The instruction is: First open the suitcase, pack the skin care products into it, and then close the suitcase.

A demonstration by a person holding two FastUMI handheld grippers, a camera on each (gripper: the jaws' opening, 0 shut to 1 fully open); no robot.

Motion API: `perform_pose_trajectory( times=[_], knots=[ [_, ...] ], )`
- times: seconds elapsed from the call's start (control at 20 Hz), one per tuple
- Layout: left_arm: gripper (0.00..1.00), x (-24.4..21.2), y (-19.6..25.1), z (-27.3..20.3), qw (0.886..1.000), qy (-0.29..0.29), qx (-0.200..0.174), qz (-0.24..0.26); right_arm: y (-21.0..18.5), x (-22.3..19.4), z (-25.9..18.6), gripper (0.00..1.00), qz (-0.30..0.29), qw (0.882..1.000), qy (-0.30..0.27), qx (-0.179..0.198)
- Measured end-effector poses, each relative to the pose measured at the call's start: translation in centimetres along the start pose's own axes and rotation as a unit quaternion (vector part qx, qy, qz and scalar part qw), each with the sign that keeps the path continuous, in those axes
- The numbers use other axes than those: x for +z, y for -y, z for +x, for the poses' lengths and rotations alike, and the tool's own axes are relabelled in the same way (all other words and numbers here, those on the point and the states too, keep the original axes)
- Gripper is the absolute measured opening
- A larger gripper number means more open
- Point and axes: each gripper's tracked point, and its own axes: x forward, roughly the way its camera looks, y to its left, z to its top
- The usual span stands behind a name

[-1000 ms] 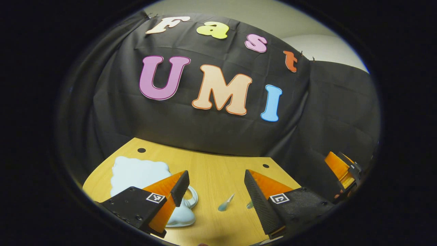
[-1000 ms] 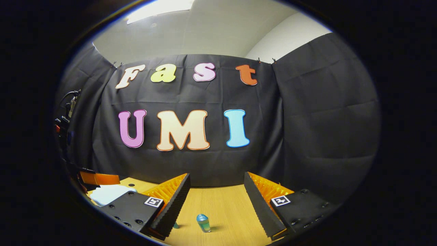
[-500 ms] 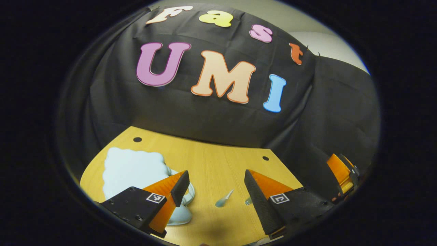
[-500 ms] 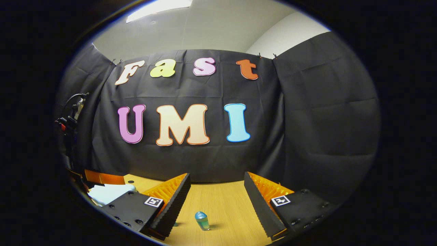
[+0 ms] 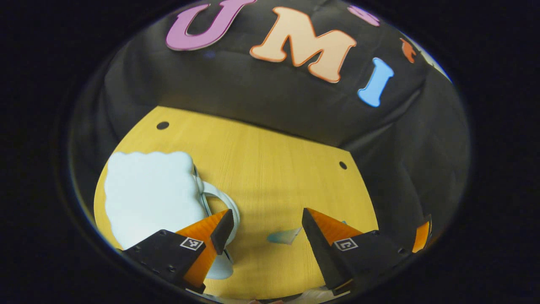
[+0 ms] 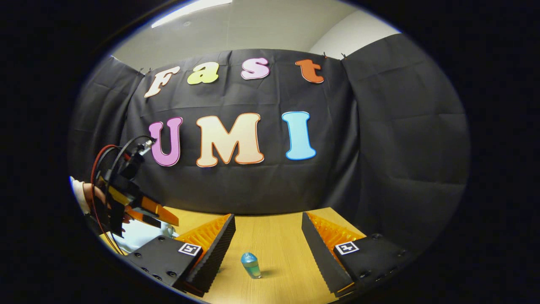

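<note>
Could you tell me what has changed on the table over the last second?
The left gripper tipped down over the pale blue suitcase and the small tube. Both grippers stayed open, holding nothing. The right gripper barely moved; the small bottle stands untouched.

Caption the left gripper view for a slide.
Open left gripper above a closed pale blue suitcase and a small tube on the table.

My left gripper (image 5: 261, 230) hangs over the wooden worktop (image 5: 270, 169) with its fingers (image 5: 222, 230) spread wide, nothing between them. Under the left finger lies the pale blue suitcase (image 5: 149, 196), scalloped at the edge, lid down, its loop handle (image 5: 219, 202) curling toward the gap. A small blurred bluish tube (image 5: 284, 236) lies flat just beside my right finger. At the right edge I see part of the other gripper (image 5: 422, 238).
</note>
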Motion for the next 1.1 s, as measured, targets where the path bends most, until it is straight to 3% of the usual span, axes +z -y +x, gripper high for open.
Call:
perform_pose_trajectory(
  times=[0.3, 0.5, 0.65, 0.9, 1.1],
  knots=[
    [0.96, -1.9, -4.3, 4.9, 0.989, -0.113, 0.095, -0.024, 0.5, -2.1, 0.9, 0.99, 0.025, 0.999, -0.029, 0.010],
    [0.95, -2.9, -6.0, 7.0, 0.979, -0.152, 0.132, -0.041, 1.7, -3.3, 1.3, 0.98, 0.045, 0.998, -0.047, 0.006],
    [0.87, -3.6, -6.3, 8.4, 0.973, -0.173, 0.146, -0.044, 2.6, -3.8, 1.5, 0.98, 0.046, 0.998, -0.052, -0.001],
    [0.80, -4.9, -7.2, 10.3, 0.959, -0.220, 0.175, -0.024, 3.3, -3.7, 1.4, 0.98, 0.041, 0.998, -0.050, -0.005],
    [0.64, -5.7, -8.4, 11.2, 0.951, -0.245, 0.191, -0.011, 4.1, -4.3, 1.2, 0.98, 0.035, 0.998, -0.055, -0.015]
  ],
)
